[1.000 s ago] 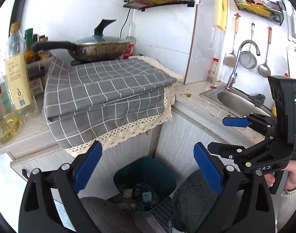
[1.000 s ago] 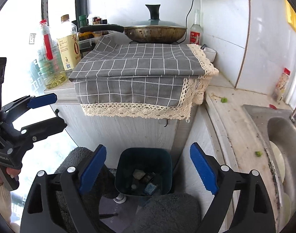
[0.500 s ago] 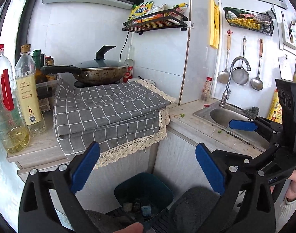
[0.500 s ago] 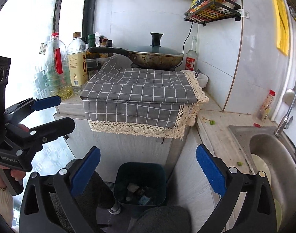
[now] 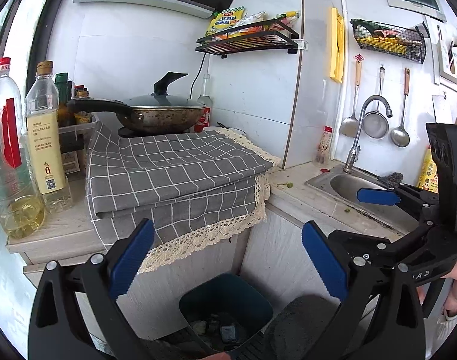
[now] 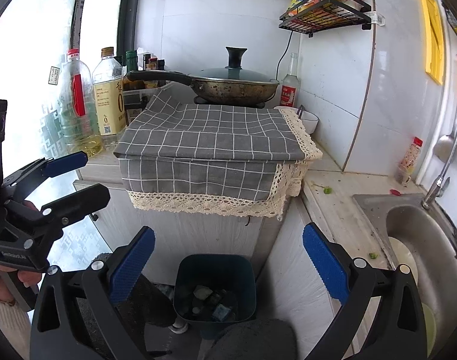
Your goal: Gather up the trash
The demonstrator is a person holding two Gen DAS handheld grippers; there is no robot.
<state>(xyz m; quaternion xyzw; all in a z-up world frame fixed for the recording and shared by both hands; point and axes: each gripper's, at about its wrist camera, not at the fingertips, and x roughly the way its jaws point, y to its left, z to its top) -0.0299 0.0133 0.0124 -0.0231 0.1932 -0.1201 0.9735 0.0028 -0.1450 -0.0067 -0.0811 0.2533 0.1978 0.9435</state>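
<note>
1. Left hand-held gripper [image 5: 227, 265]: lower centre of the left wrist view, blue-padded jaws spread wide, nothing between them. It also shows at the left edge of the right wrist view [image 6: 78, 177], jaws apart there too.
2. Right hand-held gripper [image 6: 228, 262]: lower centre of the right wrist view, jaws wide apart, gripping nothing. Seen from the side at the right edge of the left wrist view [image 5: 342, 219].
3. Dark teal square plastic trash bin [image 6: 215, 270]: bottom centre of both views, on the floor against the white cabinet front, framed between the jaws of each gripper but below them, not touched.
4. Scraps of trash [image 6: 209, 298] lie in the bin bottom; pale lumps and a bluish piece, exact items hard to tell.
5. Small green vegetable scraps [image 6: 327, 190] sit on the pale stone table [image 6: 333, 210], right of centre, just left of the sink; another green bit [image 6: 372, 255] lies at the sink rim.
6. Stainless steel sink [image 6: 414, 240]: right edge of frame, curved tap behind it.
7. Grey checked cloth with cream lace trim [image 6: 210, 144]: centre, draped over the raised table corner, hanging above the bin.
8. Dark lidded frying pan [image 6: 234, 85]: upper centre, behind the cloth.
9. Clear oil bottles [image 6: 108, 96]: upper left, beside the cloth.
</note>
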